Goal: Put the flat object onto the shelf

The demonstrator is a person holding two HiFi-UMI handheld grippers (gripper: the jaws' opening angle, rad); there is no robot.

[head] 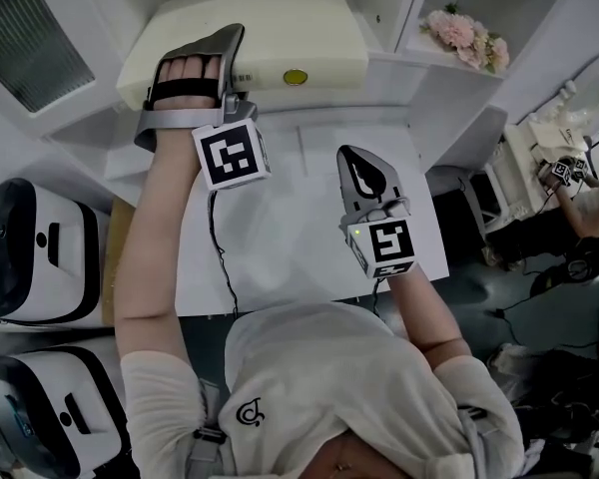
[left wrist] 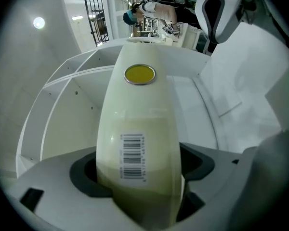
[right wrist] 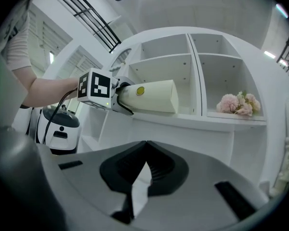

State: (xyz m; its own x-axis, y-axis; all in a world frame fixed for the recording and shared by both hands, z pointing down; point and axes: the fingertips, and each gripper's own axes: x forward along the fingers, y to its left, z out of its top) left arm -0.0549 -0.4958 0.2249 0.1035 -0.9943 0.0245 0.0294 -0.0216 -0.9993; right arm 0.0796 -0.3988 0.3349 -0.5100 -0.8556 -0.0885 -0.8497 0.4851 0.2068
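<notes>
At upper left, the left tongs [left wrist: 142,171] stand spread around the cream flat object's [head: 270,48] near end and hide it. The rest lies in the shelf [right wrist: 192,118] compartment, nearly filling its width. Centre-right, the right tongs [head: 364,176], pressed together and empty, hover over bare table [head: 290,238].
</notes>
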